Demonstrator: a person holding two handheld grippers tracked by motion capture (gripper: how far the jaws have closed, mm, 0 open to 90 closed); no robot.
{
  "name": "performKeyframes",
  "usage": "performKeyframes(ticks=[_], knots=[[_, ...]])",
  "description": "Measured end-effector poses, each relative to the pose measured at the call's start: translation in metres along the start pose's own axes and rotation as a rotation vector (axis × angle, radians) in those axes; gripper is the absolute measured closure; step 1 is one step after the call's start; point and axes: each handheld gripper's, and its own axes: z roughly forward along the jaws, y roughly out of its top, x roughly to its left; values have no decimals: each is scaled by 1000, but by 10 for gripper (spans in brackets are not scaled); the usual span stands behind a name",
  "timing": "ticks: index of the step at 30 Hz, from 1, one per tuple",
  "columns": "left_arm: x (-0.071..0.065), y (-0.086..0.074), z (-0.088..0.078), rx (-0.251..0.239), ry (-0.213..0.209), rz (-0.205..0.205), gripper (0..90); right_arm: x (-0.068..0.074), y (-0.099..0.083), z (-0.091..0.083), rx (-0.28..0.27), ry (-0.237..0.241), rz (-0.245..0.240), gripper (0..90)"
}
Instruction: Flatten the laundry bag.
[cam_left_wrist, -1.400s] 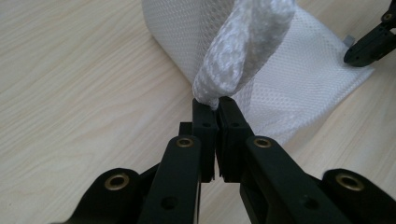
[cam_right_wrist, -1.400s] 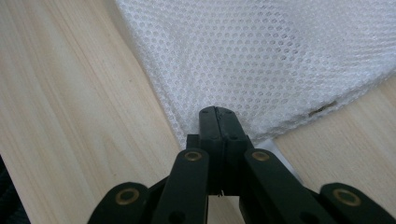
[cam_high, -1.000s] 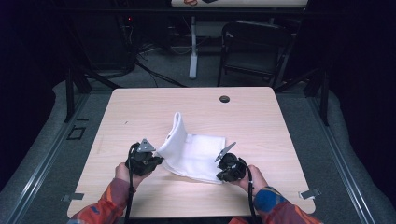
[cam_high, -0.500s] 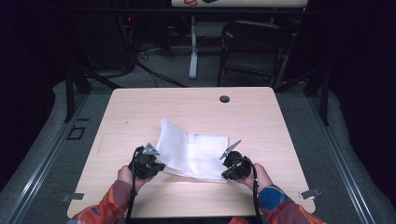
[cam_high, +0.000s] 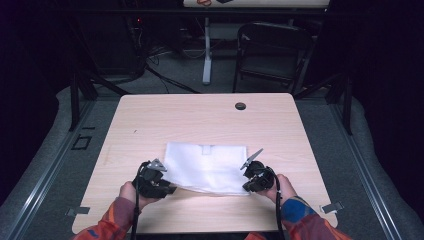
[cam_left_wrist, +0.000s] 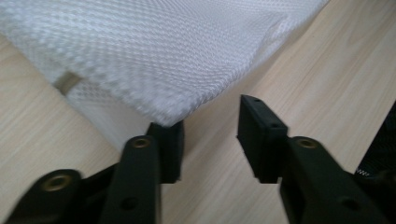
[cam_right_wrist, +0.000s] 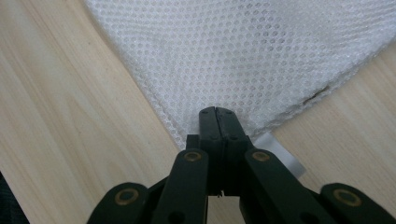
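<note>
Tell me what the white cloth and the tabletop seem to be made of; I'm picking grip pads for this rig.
The white cloth looks like a thin synthetic mesh knit: rows of tiny holes cover it, with a slight sheen, and it drapes limply in folded layers. The fibre itself can't be told. The tabletop looks like pale wood or a wood-look laminate: a straight printed-looking grain, matte and smooth.

White mesh cloth (cam_right_wrist: 261, 56), dotted weave; pale matt wood-grain table (cam_high: 200, 120); black plastic claws.

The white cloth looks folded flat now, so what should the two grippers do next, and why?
Probably open the right gripper, since its jaws are shut on the cloth corner. The left gripper is open, and the cloth lies flat on the table.
</note>
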Motion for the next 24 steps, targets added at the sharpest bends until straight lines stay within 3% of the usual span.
performKeyframes(ticks=[8, 13, 16, 19, 24], knots=[[1, -6, -22, -82, 14, -32, 319, -1, -3, -15, -35, 17, 25, 705], [3, -2, -32, -142, 32, -41, 193, -5, -7, -34, -88, 12, 60, 498], [3, 3, -35, -166, 48, -33, 162, -7, -11, -45, -116, -2, 81, 364], [0, 12, -32, -163, 54, -1, 156, -7, -14, -49, -138, 0, 112, 282], [-8, 31, -13, -145, 35, 69, 150, -5, -14, -51, -134, -15, 107, 146]])
